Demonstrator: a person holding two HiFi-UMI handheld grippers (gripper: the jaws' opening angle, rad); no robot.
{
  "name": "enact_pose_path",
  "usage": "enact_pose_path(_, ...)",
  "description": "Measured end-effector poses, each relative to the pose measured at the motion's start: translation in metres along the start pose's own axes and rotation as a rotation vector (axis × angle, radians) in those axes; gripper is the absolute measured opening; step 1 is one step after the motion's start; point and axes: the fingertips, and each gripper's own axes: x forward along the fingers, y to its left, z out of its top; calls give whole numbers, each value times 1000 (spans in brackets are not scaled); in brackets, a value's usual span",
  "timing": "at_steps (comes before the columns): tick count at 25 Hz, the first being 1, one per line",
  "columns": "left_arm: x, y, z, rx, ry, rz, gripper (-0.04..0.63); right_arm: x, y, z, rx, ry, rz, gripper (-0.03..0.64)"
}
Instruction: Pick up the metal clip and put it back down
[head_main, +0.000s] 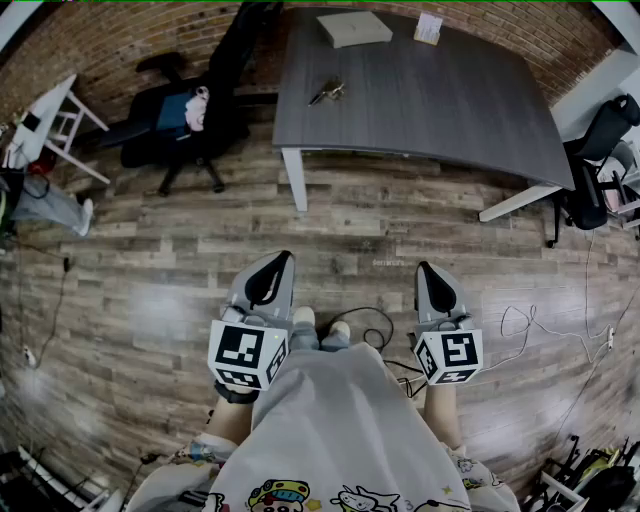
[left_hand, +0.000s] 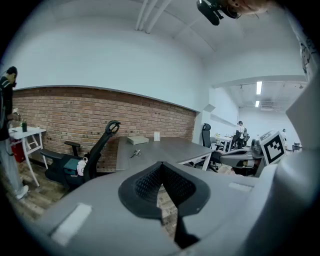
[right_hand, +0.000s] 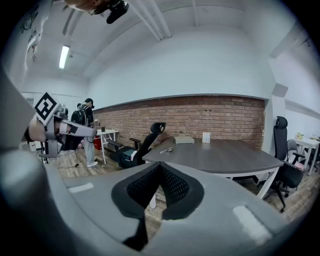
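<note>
1. Spreading under everything, one wood-plank floor (head_main: 150, 300) leaves wide open room between the person and the tabletop.
2. One gray tabletop (head_main: 430, 100), smooth with a curved near edge, fills the upper middle of the head view on white legs.
3. Two black office chairs: one (head_main: 190, 110) at upper left beside the tabletop's left edge, one (head_main: 600, 160) at far right.
4. Two claws sit low centre, the left claw (head_main: 272, 270) and the right claw (head_main: 432, 278), both closed on nothing and well apart from the tabletop.
5. One flat pale box (head_main: 354, 28) lies at the tabletop's far edge.
6. One metal clip (head_main: 327, 92) lies on the tabletop near its left edge.
</note>
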Motion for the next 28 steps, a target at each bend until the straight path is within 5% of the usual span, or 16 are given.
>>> enact_pose_path(8,-8,-11,0,-4,-28,44,21,-14,-1,-5,-3,-21,66,3)
enact_pose_path(18,-16,-27,7,-8,-67,49,94,-29,-11,0,65,-73,105,133)
enact_pose_path(28,18,17,15,-12,-84,45,140,23,-10,9,80,-60,109,201)
